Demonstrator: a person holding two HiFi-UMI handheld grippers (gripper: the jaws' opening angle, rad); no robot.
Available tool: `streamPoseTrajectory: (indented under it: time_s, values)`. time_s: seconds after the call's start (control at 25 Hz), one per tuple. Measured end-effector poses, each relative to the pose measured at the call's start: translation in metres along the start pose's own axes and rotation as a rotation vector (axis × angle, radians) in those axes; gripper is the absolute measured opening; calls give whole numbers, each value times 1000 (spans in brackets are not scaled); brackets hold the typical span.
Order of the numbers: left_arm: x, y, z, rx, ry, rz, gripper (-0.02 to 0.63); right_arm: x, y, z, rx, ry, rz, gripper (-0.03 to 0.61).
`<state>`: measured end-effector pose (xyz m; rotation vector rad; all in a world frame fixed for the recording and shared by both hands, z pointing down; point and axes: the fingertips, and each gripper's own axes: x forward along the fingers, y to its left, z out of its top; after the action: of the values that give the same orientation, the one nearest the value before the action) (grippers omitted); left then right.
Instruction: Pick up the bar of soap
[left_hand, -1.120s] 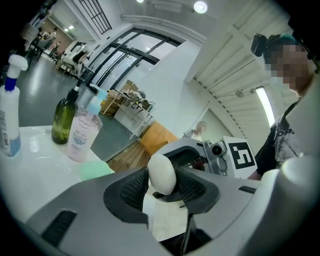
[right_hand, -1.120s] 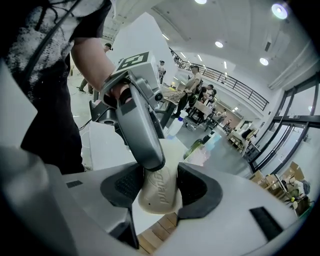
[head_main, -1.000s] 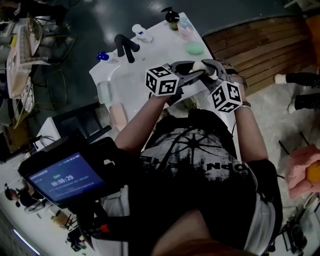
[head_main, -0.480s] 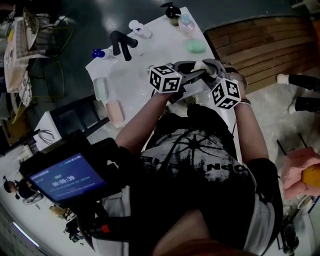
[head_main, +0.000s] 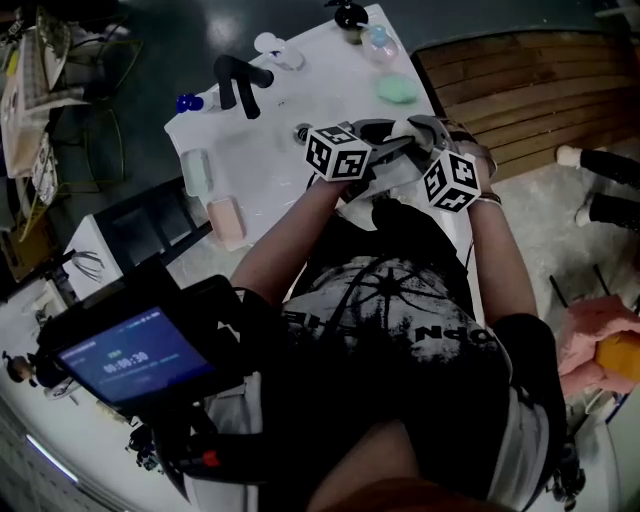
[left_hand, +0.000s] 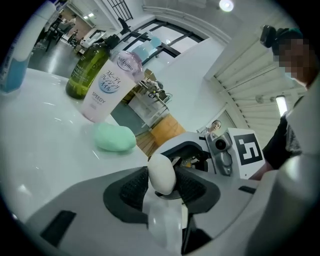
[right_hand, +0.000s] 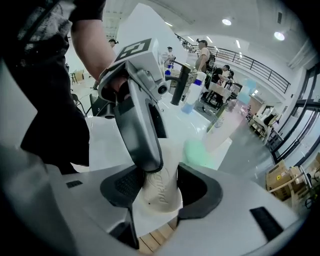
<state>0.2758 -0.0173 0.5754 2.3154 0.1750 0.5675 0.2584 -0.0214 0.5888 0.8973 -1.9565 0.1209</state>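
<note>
Pick-up looks done: soap is up off the table, near the green soap, on the person's side of it and higher. Left gripper is clamped across one end, pads on both flanks. Right gripper faces it from the opposite side. The embossed end of the same bar sits between its pads, which look pressed on too, so both tools grasp one bar. Reads as a handover or a two-handed carry; can't say which. Next move, my guess: one gripper lets go while the other holds firm. The bar is rounded and probably slick, so release slowly with no twist, or it squirts out. The left jaw overlaps the right's pad zone, so back out straight. Counts: soaps 2 (white held, green lying flat), grippers 2. Bottles just beyond the green soap: 3 in the left gripper view, an olive bottle, a pale tube and a blue-filled bottle. Head view adds a pink item and a pale green item, both flat and well apart from the green soap; can't tell what they are.
</note>
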Motion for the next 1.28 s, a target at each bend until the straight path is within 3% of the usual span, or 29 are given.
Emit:
streamPoseTrajectory:
  time_s: [0.2,0.56,0.76,1.04,1.28]
  values:
    - [5,11,-10,2,36,18,175,12,4,-8,3,25,25,213]
    - [6,22,-11,-23,23,19,189,20,2,-10,40,31,65,213]
    - [7,14,-3,0,-2,46,195,7,1,-12,78,17,54,218]
    - [-3,14,8,20,-34,106,264,-2,-4,-9,88,22,42,245]
    - [-8,20,9,31,-35,118,267,3,-4,-5,90,19,30,245]
